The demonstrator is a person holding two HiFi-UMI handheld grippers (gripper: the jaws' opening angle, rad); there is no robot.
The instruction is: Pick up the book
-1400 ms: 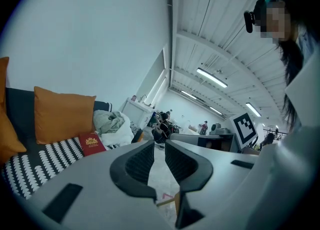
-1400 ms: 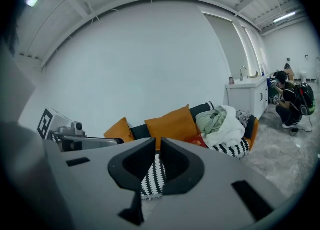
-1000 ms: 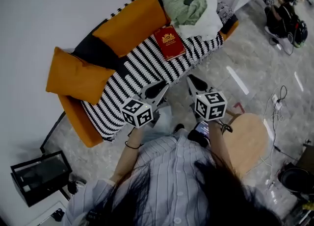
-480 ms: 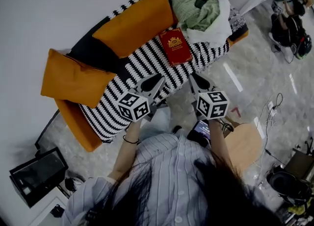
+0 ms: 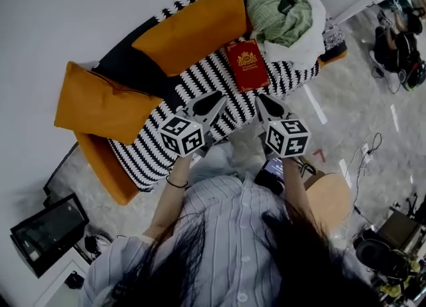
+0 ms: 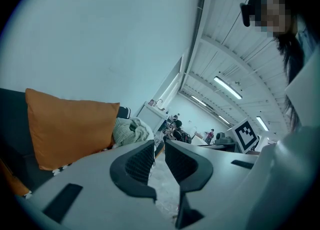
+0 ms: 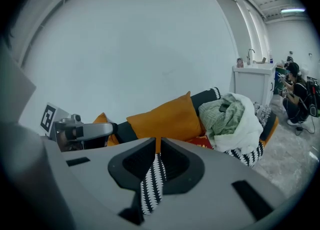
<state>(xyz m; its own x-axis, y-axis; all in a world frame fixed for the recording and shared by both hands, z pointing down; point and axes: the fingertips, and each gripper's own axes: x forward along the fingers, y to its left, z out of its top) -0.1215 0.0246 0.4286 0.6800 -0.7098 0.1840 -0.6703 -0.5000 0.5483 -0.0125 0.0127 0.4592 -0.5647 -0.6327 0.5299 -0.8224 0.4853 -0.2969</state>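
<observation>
- Book (image 5: 247,64): red cover with a gold emblem. It lies flat on the striped seat of the sofa (image 5: 200,89), untouched. It sits in front of the long orange cushion (image 5: 193,29) and just beside the heap of green and white cloth (image 5: 286,16). In the right gripper view only a red sliver of it (image 7: 201,142) shows, under the cloth heap.
- Left gripper (image 5: 214,101): you hold it over the near part of the striped seat, pointing toward the book but well short of it. In the left gripper view (image 6: 159,149) the jaws are drawn together and there is nothing between them.
- Right gripper (image 5: 265,104): it is at the sofa's front edge, level with the left one and also short of the book. In the right gripper view (image 7: 157,146) its jaws are together too and empty. Only the striped fabric shows through the slit between them.
- Second orange cushion (image 5: 100,102): it rests at the far left end of the sofa, well apart from the book, and plays no part.
- Done so far: by my reading only the approach is under way. No gripper has reached the book.
- Left to do: you need to part the jaws of at least one gripper, bring it up to a book edge, close on the edge and lift the book off the seat.
- Note: the book lies flat on soft fabric, so getting a jaw under its edge is likely the fiddly part.
</observation>
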